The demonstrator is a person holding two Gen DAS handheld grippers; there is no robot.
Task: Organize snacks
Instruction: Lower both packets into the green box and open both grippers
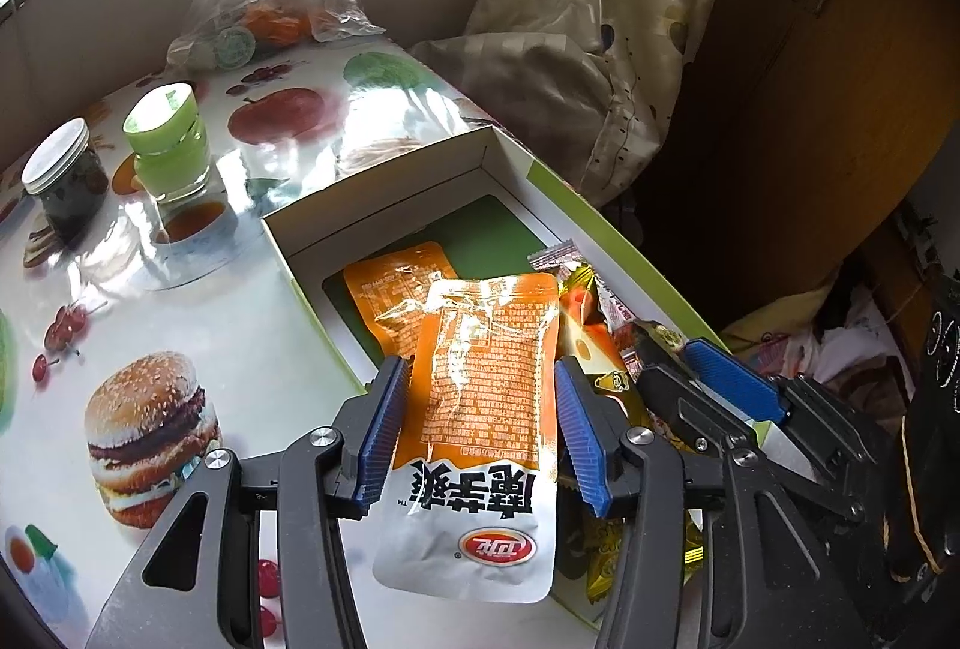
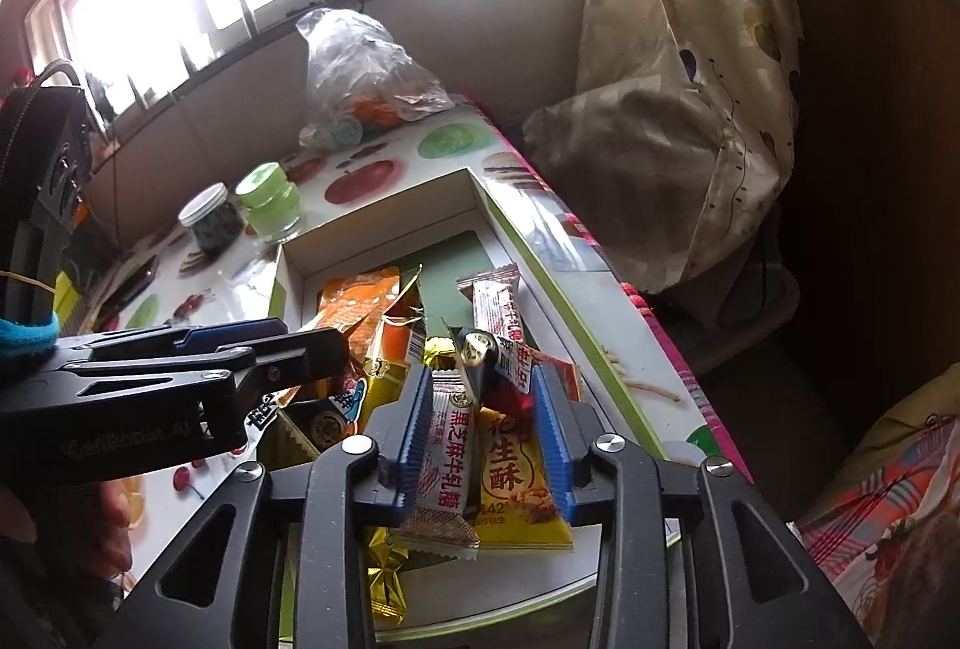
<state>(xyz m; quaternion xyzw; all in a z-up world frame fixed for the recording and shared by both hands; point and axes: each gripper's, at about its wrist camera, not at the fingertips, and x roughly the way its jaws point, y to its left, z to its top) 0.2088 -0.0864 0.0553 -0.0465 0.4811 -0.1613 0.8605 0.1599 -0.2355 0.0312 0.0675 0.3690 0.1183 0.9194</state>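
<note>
While the left gripper clamps the orange pouch above the box, the right gripper stands with fingers apart over loose snack bars, so crowded jaws risk snagging wrappers and spilling packets over the rim.

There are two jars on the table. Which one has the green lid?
The clear jar with the green lid, standing nearer the box. The other jar beside it has a white lid and dark contents.
</note>
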